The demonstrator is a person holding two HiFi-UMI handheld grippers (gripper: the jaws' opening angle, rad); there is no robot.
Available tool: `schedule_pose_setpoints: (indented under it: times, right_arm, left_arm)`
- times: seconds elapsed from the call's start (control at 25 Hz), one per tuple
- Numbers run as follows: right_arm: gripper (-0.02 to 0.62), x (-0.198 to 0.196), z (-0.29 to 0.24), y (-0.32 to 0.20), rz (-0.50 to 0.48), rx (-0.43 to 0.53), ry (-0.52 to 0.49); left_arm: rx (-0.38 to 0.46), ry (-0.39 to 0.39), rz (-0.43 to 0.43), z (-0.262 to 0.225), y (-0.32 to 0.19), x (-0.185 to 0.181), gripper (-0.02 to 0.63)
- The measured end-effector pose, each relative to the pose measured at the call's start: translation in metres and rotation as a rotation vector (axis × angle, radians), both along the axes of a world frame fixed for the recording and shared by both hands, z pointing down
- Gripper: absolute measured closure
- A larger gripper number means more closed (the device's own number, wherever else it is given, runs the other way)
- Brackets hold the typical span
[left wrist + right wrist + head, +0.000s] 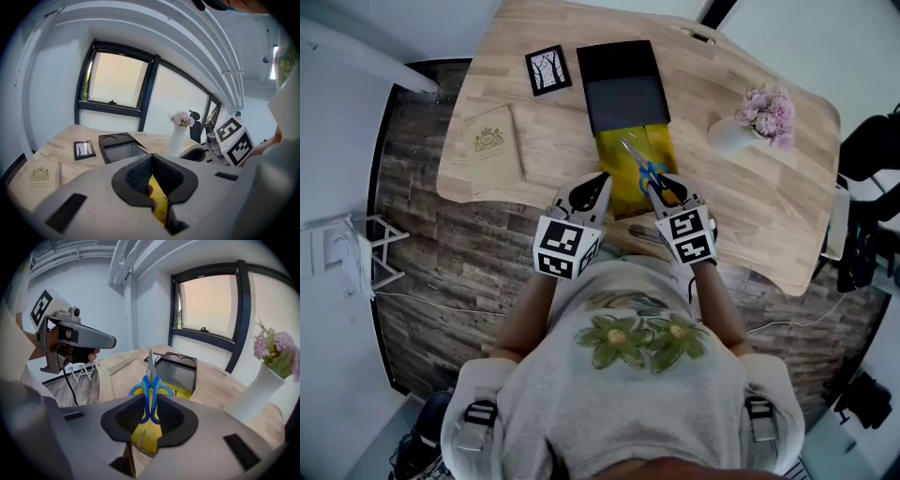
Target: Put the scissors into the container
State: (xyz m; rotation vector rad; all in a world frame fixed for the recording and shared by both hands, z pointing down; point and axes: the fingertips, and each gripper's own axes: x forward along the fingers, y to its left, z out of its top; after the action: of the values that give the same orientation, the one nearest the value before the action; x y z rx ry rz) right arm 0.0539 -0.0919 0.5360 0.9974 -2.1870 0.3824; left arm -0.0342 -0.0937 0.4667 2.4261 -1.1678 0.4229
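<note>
The right gripper (pixel 148 422) clamps the blue handles of the scissors (pixel 150 389), blades pointing at the black container (pixel 623 89) near the far edge of the tabletop (pixel 750 206); the scissors hang over a yellow packet (pixel 619 178) that runs from the container to the near edge; the left gripper (pixel 157 187) has its jaws pinched narrowly on that packet's near-left part.

Six single things are counted on the table (pixel 750 216).
One each is seen: scissors (pixel 645 172), container (pixel 623 89), yellow sheet (pixel 619 164), framed picture (pixel 548 70), booklet (pixel 492 142), flower vase (pixel 731 134).

bright window daylight, fisheye-warped edges
</note>
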Motion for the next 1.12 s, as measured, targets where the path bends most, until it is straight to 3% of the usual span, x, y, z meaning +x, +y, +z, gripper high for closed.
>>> schedule_pose_setpoints:
  times: [1.12]
  right_arm:
    - [0.514, -0.002, 0.035, -0.008, -0.038, -0.071, 0.045]
  left_arm:
    - [-0.022, 0.006, -0.005, 0.01, -0.01, 0.0, 0.598]
